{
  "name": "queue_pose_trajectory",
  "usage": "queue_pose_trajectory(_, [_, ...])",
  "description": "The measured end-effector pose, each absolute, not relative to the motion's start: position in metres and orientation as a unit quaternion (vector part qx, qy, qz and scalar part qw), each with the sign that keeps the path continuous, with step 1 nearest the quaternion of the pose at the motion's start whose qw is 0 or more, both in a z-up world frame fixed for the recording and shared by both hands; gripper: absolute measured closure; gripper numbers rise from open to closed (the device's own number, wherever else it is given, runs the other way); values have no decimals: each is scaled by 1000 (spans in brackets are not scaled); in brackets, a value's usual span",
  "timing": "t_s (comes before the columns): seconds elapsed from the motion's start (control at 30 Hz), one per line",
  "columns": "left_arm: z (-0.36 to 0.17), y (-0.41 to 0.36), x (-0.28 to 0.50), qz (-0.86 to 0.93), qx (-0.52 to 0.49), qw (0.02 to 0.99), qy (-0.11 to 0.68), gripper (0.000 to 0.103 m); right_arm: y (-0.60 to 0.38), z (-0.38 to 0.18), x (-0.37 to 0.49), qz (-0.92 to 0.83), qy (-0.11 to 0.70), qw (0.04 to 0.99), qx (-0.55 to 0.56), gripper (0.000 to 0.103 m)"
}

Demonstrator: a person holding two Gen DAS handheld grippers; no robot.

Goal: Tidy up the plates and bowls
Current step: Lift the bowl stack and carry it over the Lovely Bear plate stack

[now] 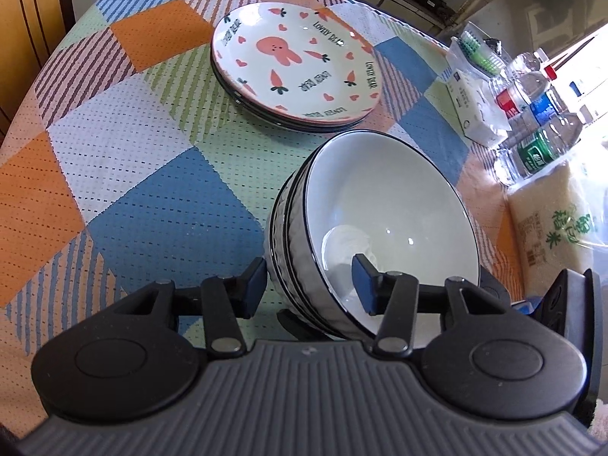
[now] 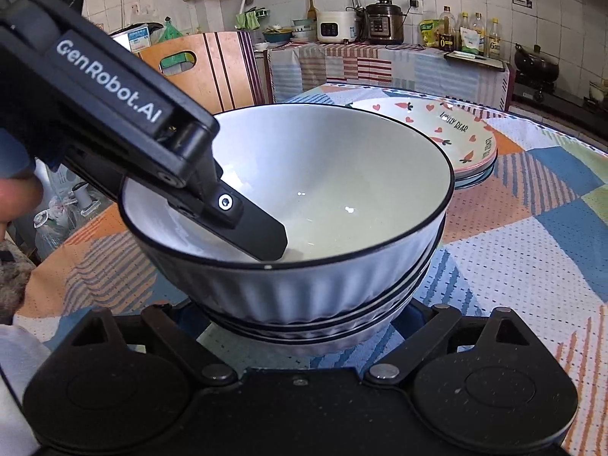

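Bowls (image 1: 383, 224), nested and tilted, are pinched at the rim by the left hand-held gripper (image 1: 309, 285); the right hand-held gripper's (image 2: 304, 326) state cannot be told, its fingertips being hidden under the stack.

We are in a home kitchen: behind the bench (image 2: 513, 228) with its patchwork cloth, a tiled wall backs a counter carrying a rice cooker (image 2: 336, 26), pressure cooker (image 2: 383, 22) and oil bottles (image 2: 469, 36); right of them, a wok (image 2: 535, 62).
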State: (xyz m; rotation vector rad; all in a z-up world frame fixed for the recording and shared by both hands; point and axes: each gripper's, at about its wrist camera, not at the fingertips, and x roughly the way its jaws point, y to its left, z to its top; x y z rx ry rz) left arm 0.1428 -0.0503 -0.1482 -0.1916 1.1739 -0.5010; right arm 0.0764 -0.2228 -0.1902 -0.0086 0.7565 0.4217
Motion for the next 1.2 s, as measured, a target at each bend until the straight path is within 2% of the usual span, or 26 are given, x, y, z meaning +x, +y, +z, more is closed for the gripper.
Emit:
queue_pose_trajectory(0.33, [-101,-64,132,-240,-58,815,525,56,-232,-158,72,200,343,918,-6,7])
queue_pose_trajectory(0.7, [-63,-73,154,-245,-46,830,498,56,-238,-129,95,197,312,929,-26,7])
queue_pose_trajectory(0.9, [-54,-78,182,-244,-38,831,498,56,-241,-121,121,201,309,929,-39,7])
queue_pose_trajectory(1.2, [-67,-87,227,-225,-41,832,506,56,-247,-123,166,212,333,918,-43,7])
